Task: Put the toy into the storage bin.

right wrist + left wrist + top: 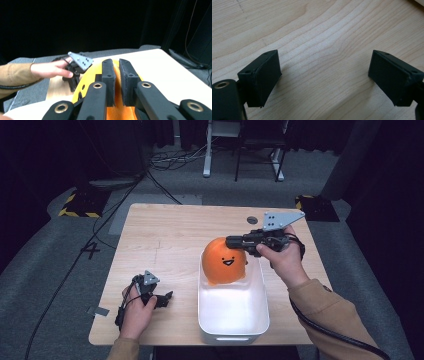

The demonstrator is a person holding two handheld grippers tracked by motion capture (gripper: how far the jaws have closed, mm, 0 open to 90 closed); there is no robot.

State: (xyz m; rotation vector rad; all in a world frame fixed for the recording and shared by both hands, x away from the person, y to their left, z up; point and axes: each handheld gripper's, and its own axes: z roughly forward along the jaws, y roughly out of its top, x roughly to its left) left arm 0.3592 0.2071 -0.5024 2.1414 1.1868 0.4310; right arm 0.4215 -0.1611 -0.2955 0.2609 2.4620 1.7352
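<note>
A round orange plush toy [224, 261] with a smiling face hangs partly inside the far end of a white bin [201, 312] on the wooden table [160, 240]. My right gripper [231, 241] comes in level from the right and is shut on the toy's top. In the right gripper view the two jaws [116, 62] stand almost together, pinching a fold of the orange plush [93, 72]. My left gripper [167, 297] rests low at the table's front left, apart from the bin. Its jaws [324, 77] stand wide over bare wood with nothing between them.
The bin's near half holds nothing. A small round grommet [252, 220] sits in the table's far right. A grey tape strip [100, 311] lies at the front left edge. Cables and yellow-black striped bases [77, 206] lie on the floor beyond.
</note>
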